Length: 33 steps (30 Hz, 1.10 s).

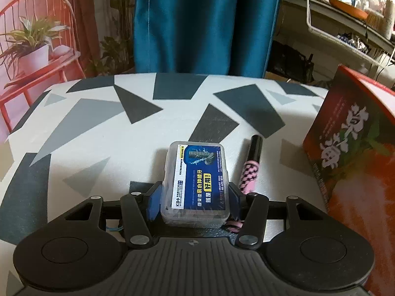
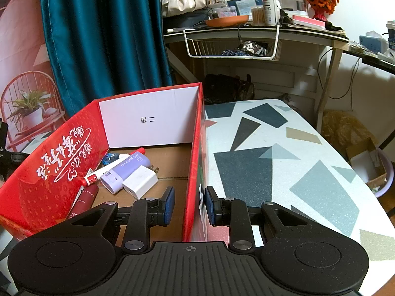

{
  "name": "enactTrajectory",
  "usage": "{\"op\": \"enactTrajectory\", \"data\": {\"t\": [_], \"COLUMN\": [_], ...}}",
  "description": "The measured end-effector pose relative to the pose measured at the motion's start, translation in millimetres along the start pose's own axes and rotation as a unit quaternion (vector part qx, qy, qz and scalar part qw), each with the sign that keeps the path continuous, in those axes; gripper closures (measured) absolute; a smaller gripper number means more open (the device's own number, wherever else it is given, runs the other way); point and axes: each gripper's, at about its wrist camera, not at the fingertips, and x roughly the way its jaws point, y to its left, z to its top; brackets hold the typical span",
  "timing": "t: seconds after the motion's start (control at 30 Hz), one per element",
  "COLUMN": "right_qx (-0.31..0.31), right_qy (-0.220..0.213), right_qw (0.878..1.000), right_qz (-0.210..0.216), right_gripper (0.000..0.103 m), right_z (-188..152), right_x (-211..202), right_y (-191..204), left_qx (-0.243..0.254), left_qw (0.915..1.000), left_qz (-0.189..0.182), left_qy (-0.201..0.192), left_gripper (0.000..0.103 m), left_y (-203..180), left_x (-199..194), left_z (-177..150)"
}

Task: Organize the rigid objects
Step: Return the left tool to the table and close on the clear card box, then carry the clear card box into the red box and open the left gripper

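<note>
A clear plastic case with a blue label (image 1: 197, 182) lies on the patterned tabletop (image 1: 98, 135). My left gripper (image 1: 195, 201) is shut on its near end, blue pads (image 1: 154, 203) pressing both long sides. A pink-and-black checked pen (image 1: 249, 170) lies just right of the case. The red cardboard box (image 1: 350, 153) stands further right. My right gripper (image 2: 189, 206) sits astride the box's right wall (image 2: 196, 148), open, with a gap showing at its left pad (image 2: 169, 204). Inside the box lie a white charger (image 2: 140, 181), a lavender device (image 2: 126, 171), a red-and-white marker (image 2: 103, 172) and a dark red tube (image 2: 82, 202).
A teal curtain (image 1: 202, 24) hangs behind the table. A cluttered desk (image 2: 246, 28) with a white wire basket (image 2: 232, 46) stands beyond the table's far right. Right of the box the tabletop (image 2: 271, 160) curves to its edge; a basin holding cardboard (image 2: 370, 165) sits on the floor there.
</note>
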Motion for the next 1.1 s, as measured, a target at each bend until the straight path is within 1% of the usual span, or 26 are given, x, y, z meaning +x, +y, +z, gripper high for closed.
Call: {"op": "enactTrajectory", "data": {"t": [0.3,0.53,0.7,0.83,0.97,1.1], "right_qx": [0.000,0.000,0.000,0.001,0.000,0.000], "right_qy": [0.000,0.000,0.000,0.000,0.000,0.000], "right_qw": [1.000,1.000,1.000,1.000,1.000,1.000], "right_qz": [0.000,0.000,0.000,0.001,0.000,0.000], "right_gripper": [0.077,0.077,0.077,0.077,0.077,0.077], "right_z": [0.2,0.2,0.2,0.1,0.2,0.1], "right_x": [0.1,0.0,0.1,0.1,0.1,0.0], "right_y": [0.1,0.1,0.2,0.2,0.1,0.1], "left_qx": [0.029,0.068,0.105,0.116,0.130,0.161], "left_qw": [0.9989,0.9941,0.9865,0.9809,0.9750,0.9665], "left_qz": [-0.020,-0.050,-0.075,-0.096,-0.116,-0.136], "left_qy": [-0.030,-0.068,-0.101,-0.124,-0.138,-0.146], "left_gripper": [0.046,0.046,0.046,0.046,0.046,0.046], "left_y": [-16.5,-37.5,-56.1,-68.2,-85.0,-109.8], "left_x": [-21.1,-46.0,-68.1,-84.2,-95.6,-101.2], "left_z": [6.1,14.1,21.7,27.8,28.6,23.4]}}
